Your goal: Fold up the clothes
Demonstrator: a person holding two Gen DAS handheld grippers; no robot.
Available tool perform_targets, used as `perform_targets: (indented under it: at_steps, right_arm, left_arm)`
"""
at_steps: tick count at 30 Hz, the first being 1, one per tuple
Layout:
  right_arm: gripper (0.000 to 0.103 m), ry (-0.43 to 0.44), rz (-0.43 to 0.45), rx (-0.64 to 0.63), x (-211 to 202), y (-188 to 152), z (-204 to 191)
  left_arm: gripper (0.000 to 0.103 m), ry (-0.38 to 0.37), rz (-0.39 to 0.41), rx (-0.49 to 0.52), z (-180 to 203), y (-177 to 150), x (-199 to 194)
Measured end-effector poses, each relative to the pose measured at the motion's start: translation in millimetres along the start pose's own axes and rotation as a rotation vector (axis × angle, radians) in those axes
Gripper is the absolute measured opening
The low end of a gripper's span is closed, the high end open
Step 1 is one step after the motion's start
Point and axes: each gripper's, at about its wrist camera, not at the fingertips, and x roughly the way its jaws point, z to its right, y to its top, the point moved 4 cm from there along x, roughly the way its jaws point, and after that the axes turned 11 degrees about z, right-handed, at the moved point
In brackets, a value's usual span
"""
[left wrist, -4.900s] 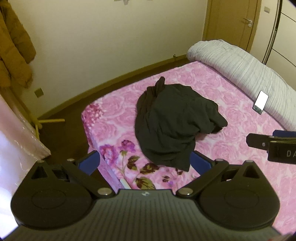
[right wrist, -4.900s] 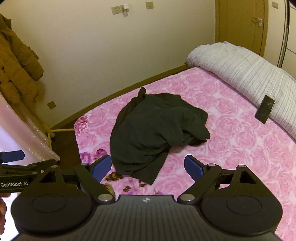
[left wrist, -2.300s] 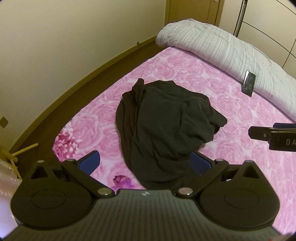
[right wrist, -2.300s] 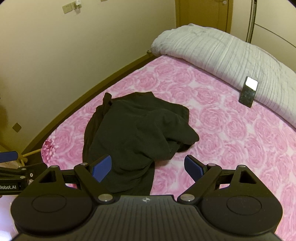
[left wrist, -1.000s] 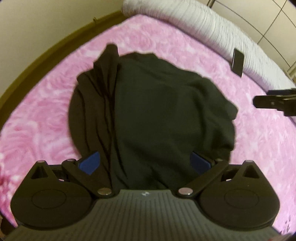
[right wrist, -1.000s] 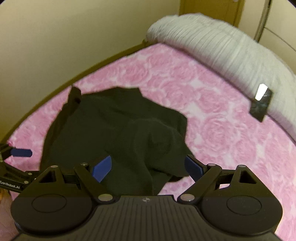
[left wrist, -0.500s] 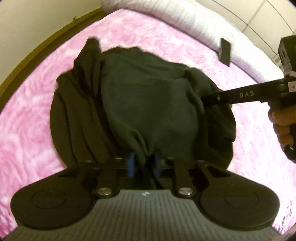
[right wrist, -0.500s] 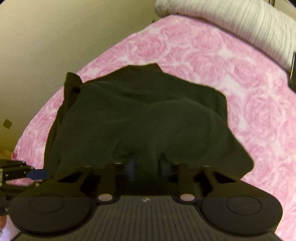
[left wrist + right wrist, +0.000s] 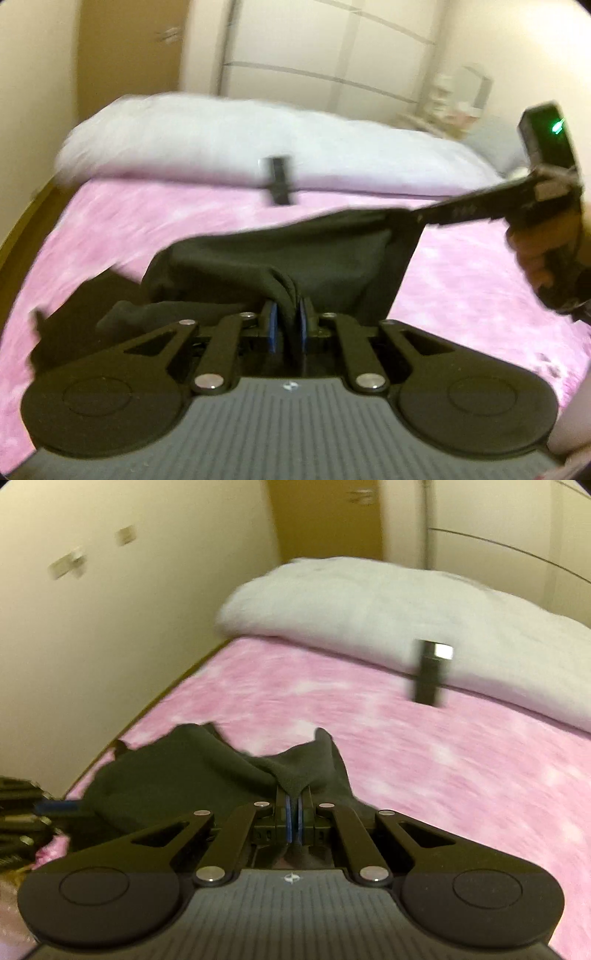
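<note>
The dark garment (image 9: 332, 258) is hanging stretched between both tongs above the pink bed (image 9: 129, 229), its lower part trailing on the sheet. No fold is showing yet; judged from this, spreading flat and all folding are remaining. The left tongs (image 9: 286, 325) are pinching a bunched edge. The right tongs (image 9: 294, 812) are pinching another edge, held level and apart.
</note>
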Motion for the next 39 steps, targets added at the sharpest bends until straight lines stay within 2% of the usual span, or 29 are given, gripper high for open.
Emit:
perform_targets:
  at_steps: [3, 5, 7, 9, 11, 12, 13, 14, 16, 18, 20, 23, 26, 28, 30, 32, 33, 34, 35, 36, 39]
  right_arm:
    - [0.004, -0.081, 0.000, 0.069, -46.7, -28.5, 59.0]
    - [0.008, -0.148, -0.012, 0.129, -72.1, -57.7, 104.8]
    - [0.033, -0.218, -0.041, 0.175, -96.3, -91.5, 149.7]
    - [0.043, -0.285, -0.061, 0.212, -122.4, -120.3, 187.7]
    - [0.048, -0.333, -0.060, 0.246, -152.1, -141.1, 216.8]
    - [0.054, -0.348, -0.063, 0.267, -166.6, -152.4, 227.9]
    - [0.060, -0.360, -0.067, 0.288, -177.9, -161.9, 235.9]
    - [0.061, -0.370, -0.074, 0.308, -187.8, -171.6, 243.0]
    - [0.062, -0.363, -0.106, 0.333, -194.6, -189.7, 246.4]
    - [0.065, -0.320, -0.139, 0.335, -183.3, -202.2, 234.9]
    - [0.070, -0.277, -0.172, 0.337, -172.1, -214.7, 223.4]
    - [0.080, -0.168, -0.195, 0.288, -142.5, -222.5, 189.0]
    - [0.088, -0.066, -0.209, 0.169, -96.5, -225.9, 138.4]
    - [0.088, -0.012, -0.220, 0.083, -64.3, -229.9, 105.4]
    - [0.088, -0.005, -0.244, -0.010, -27.7, -240.7, 79.0]
    - [0.075, -0.055, -0.277, -0.086, -1.6, -253.6, 67.4]
    - [0.050, -0.085, -0.294, -0.113, 8.4, -258.3, 63.9]
    - [0.036, -0.119, -0.304, -0.101, 8.9, -257.9, 67.4]
    - [0.014, -0.136, -0.303, -0.057, 3.5, -253.7, 74.3]
    - [0.004, -0.153, -0.298, -0.018, -4.7, -248.2, 81.7]
    - [0.004, -0.214, -0.251, 0.061, -51.3, -221.0, 106.7]
  left_arm:
    - [0.008, -0.096, -0.007, 0.033, 82.3, 2.4, 10.3]
    - [0.009, -0.175, -0.070, 0.033, 141.6, -12.1, 32.1]
    - [0.014, -0.259, -0.147, 0.027, 200.9, -30.3, 56.8]
    - [0.016, -0.335, -0.217, 0.026, 255.0, -49.8, 74.2]
    - [0.021, -0.379, -0.251, 0.053, 291.6, -63.8, 79.4]
    - [0.023, -0.401, -0.267, 0.066, 309.9, -70.8, 82.0]
    - [0.029, -0.406, -0.283, 0.080, 319.4, -76.8, 83.8]
    - [0.037, -0.395, -0.296, 0.095, 320.6, -81.8, 84.9]
    - [0.045, -0.346, -0.323, 0.131, 313.1, -92.2, 85.0]
    - [0.050, -0.263, -0.373, 0.164, 287.4, -105.2, 93.4]
    - [0.060, -0.165, -0.422, 0.168, 254.2, -117.6, 98.6]
    - [0.065, -0.029, -0.468, 0.143, 202.8, -128.8, 98.4]
    - [0.073, 0.089, -0.490, 0.099, 153.0, -133.1, 92.8]
    - [0.079, 0.147, -0.500, 0.056, 126.8, -137.9, 85.8]
    - [0.080, 0.189, -0.511, 0.013, 104.9, -144.0, 78.5]
    - [0.080, 0.190, -0.523, 0.009, 96.5, -151.6, 74.7]
    - [0.080, 0.179, -0.523, 0.022, 96.1, -151.7, 77.4]
    - [0.080, 0.167, -0.523, 0.035, 95.7, -151.9, 80.1]
    - [0.080, 0.155, -0.523, 0.048, 95.4, -152.1, 82.8]
    - [0.080, 0.144, -0.522, 0.061, 95.0, -152.2, 85.5]
    - [0.080, 0.091, -0.500, 0.105, 99.9, -146.2, 100.2]
